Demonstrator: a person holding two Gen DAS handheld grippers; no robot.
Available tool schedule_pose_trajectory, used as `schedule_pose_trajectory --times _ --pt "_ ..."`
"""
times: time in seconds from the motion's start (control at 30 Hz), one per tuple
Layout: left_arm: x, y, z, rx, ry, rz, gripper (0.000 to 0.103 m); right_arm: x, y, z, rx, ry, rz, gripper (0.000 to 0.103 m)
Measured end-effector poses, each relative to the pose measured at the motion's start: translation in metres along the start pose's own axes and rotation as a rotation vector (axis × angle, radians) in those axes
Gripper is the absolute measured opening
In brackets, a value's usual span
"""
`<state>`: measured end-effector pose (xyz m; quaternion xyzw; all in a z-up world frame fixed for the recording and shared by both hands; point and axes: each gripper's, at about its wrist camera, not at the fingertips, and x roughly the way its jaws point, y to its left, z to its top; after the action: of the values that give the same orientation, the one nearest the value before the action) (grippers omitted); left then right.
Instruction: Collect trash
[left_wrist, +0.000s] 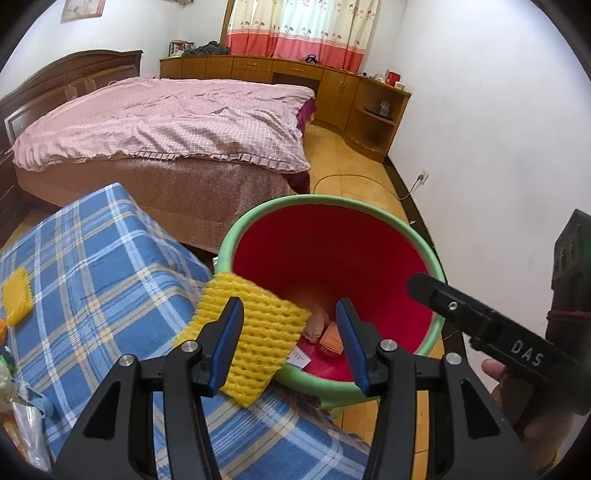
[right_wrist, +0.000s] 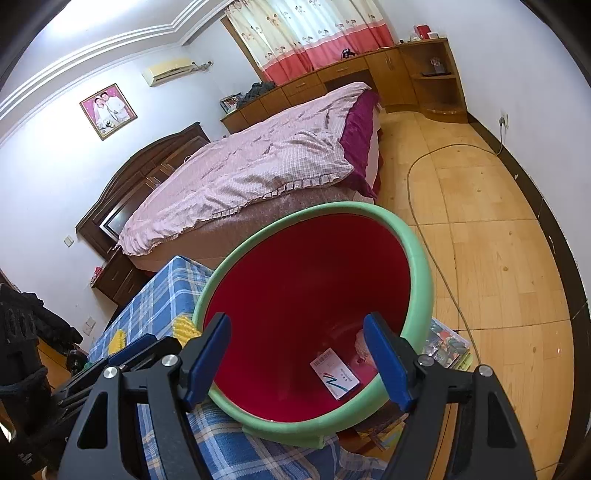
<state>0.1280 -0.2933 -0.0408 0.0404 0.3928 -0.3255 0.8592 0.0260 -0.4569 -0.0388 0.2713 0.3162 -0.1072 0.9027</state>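
A yellow foam net (left_wrist: 255, 343) lies across the near rim of a red bin with a green rim (left_wrist: 332, 201), against the left pad of my left gripper (left_wrist: 288, 306). That gripper is open and the right pad is clear of the net. A second yellow foam net (left_wrist: 16, 295) sits on the blue plaid table (left_wrist: 110, 258). In the bin lie a white barcoded card (right_wrist: 334, 373), a pinkish wad (left_wrist: 317, 321) and an orange wrapper (left_wrist: 330, 338). My right gripper (right_wrist: 295, 321) hangs open over the bin (right_wrist: 417, 266) with nothing between its fingers; it also shows as the right gripper (left_wrist: 421, 286) beside the bin.
A bed with a pink quilt (left_wrist: 166, 122) stands behind the table. A cable (right_wrist: 417, 206) runs over the wooden floor to a wall socket. Magazines (right_wrist: 447, 343) lie on the floor by the bin. Plastic bags (left_wrist: 22, 424) crowd the table's left edge. A person's hand (left_wrist: 495, 373) holds the right gripper.
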Motion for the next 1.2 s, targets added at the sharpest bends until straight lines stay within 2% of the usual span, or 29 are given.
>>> schedule_pose_trajectory --times 0.13,0.43,0.6,0.87,0.97,1.1,1.2 --pt "0.001 0.008 -0.006 -0.015 0.024 0.033 0.052 -0.001 0.001 -0.002 -0.007 0.004 0.008 0.077" --pt "0.027 0.022 -0.024 -0.042 0.149 0.078 0.052 0.001 0.002 -0.007 -0.010 0.019 0.022 0.077" --pt "0.029 0.021 -0.029 -0.025 0.150 0.080 0.052 0.002 0.001 -0.008 -0.007 0.023 0.019 0.077" --pt "0.028 0.021 -0.042 0.025 0.176 0.135 0.051 0.008 0.000 -0.010 -0.003 0.031 0.036 0.077" --pt "0.027 0.018 -0.043 0.061 0.157 0.157 0.035 0.008 -0.001 -0.013 -0.003 0.033 0.038 0.077" --pt "0.024 0.023 -0.042 0.059 0.139 0.161 0.010 0.007 -0.001 -0.014 0.004 0.030 0.038 0.077" --pt "0.015 0.027 -0.039 0.006 0.112 0.103 0.008 0.005 -0.004 -0.013 0.011 0.027 0.038 0.077"
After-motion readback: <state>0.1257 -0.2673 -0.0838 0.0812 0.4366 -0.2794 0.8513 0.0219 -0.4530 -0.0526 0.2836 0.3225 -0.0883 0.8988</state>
